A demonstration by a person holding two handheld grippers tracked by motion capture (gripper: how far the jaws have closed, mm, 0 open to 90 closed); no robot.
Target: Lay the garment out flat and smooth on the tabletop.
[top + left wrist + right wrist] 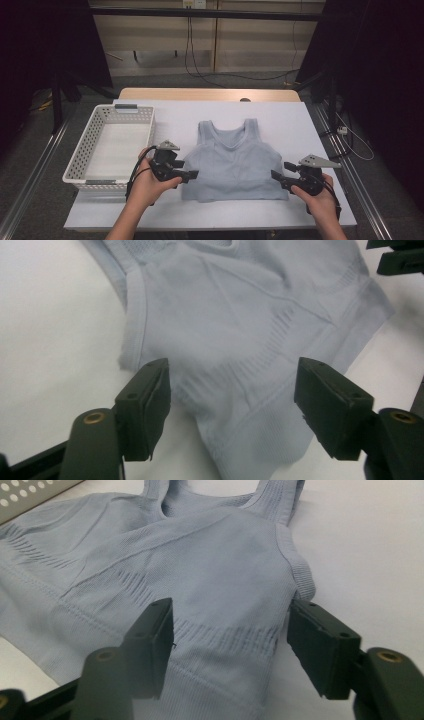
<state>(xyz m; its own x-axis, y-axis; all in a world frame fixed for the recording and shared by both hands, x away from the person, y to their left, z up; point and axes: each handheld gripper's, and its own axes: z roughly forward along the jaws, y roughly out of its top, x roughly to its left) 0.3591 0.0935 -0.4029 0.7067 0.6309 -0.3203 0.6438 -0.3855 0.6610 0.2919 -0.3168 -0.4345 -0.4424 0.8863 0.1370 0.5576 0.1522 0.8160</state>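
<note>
A pale blue sports bra lies flat on the white table, straps toward the far side. My left gripper is at its left lower corner, jaws apart above the fabric without pressing on it. My right gripper is at the right lower corner, jaws likewise apart over the hem band. Neither holds the cloth. In the left gripper view the other gripper's jaws show at the top right.
A white perforated basket stands at the table's left, close beside my left hand. Its corner appears in the right gripper view. The table's front edge runs just behind both hands.
</note>
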